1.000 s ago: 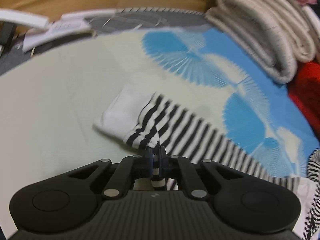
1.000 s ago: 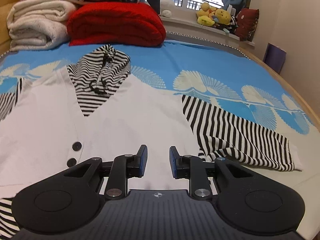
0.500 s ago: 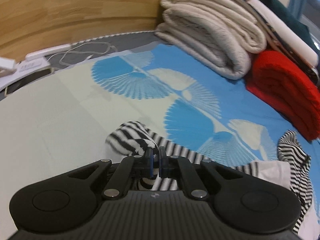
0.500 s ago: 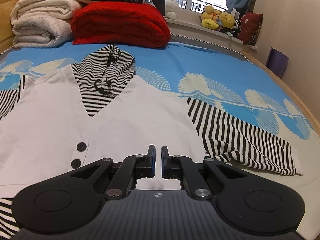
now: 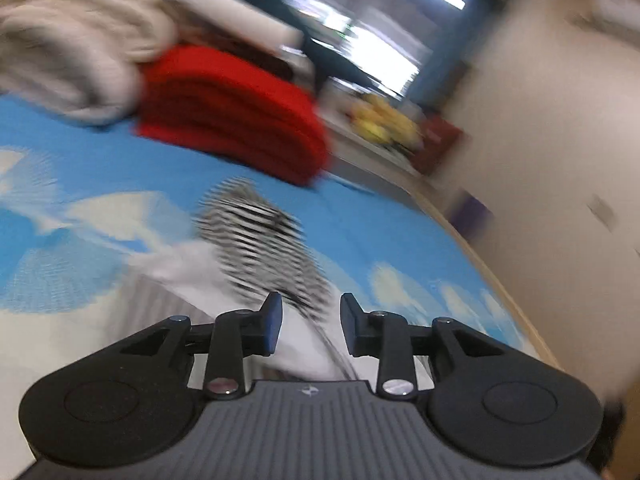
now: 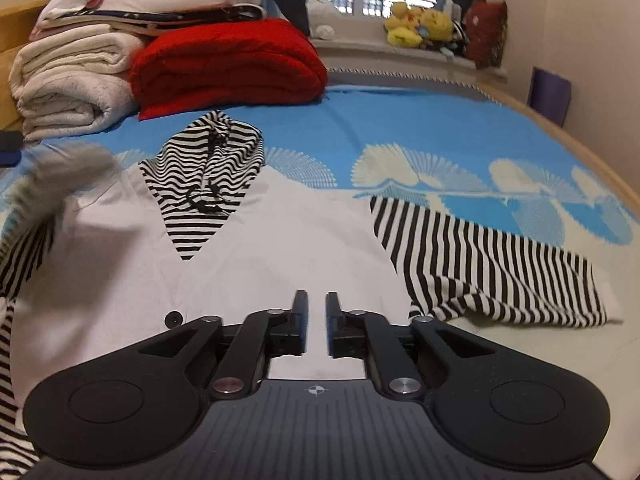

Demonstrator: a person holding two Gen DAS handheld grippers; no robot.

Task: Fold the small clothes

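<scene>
Left gripper (image 5: pixel 310 322): jaws spread wide, nothing between them; view heavily motion-blurred. Striped hood (image 5: pixel 256 236) of garment just ahead, white body directly beneath. Right gripper (image 6: pixel 316 322): jaws nearly together, narrow gap, not visibly pinching cloth; white garment (image 6: pixel 256 264) directly under and ahead. Striped sleeve (image 6: pixel 488 264) spread ahead-right, black button (image 6: pixel 173 319) just left. Red blanket (image 6: pixel 228 62) far ahead-left.

We find open bedspread (image 6: pixel 400 120) far right of the striped top (image 6: pixel 240 248), wide enough for a tool; the red blanket (image 6: pixel 228 64) and cream blankets (image 6: pixel 68 92) block the far left, a wall (image 6: pixel 592 40) the right.
</scene>
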